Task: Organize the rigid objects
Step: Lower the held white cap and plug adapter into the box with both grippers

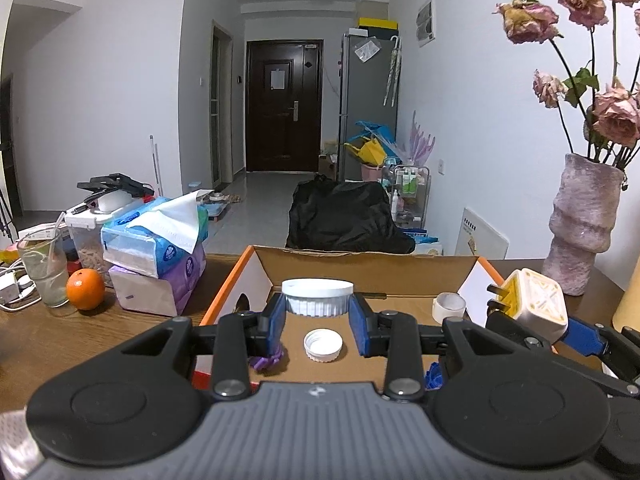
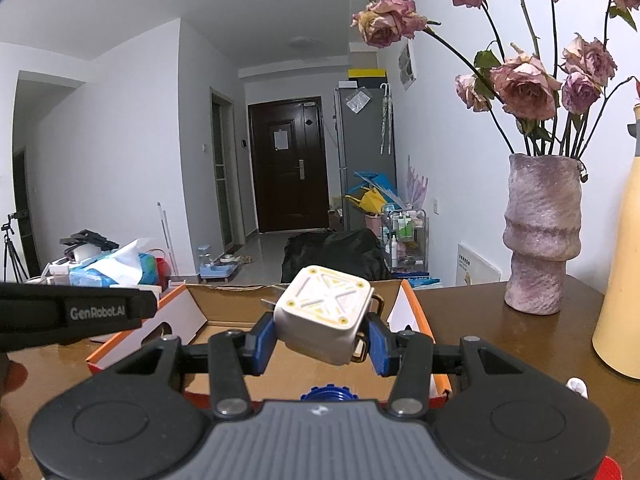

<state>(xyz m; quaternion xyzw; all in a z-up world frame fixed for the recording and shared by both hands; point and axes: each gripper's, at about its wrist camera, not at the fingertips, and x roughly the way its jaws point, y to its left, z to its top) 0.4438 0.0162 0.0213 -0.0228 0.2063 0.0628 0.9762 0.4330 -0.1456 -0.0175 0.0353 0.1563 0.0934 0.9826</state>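
My left gripper [image 1: 318, 322] clamps the white jar [image 1: 317, 297] over the cardboard box [image 1: 256, 276]; my right gripper [image 2: 322, 338], at its 3 o'clock, pinches the plug adapter [image 2: 326, 314] above the box for dropping in.

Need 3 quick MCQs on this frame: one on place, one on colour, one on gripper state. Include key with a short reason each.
1. Where does the small white cap lie?
A. on the cardboard box floor
B. beside the orange
C. on the vase

2. What colour are the tissue pack's neighbour fruit and the box's outer edge?
A. green
B. orange
C. blue

3. What does the right gripper hold?
A. nothing
B. a roll of tape
C. the white plug adapter

Key: A, the cap sits flat inside the box below the left gripper; B, the orange and the box rim match; C, the blue pads clamp the adapter's sides.
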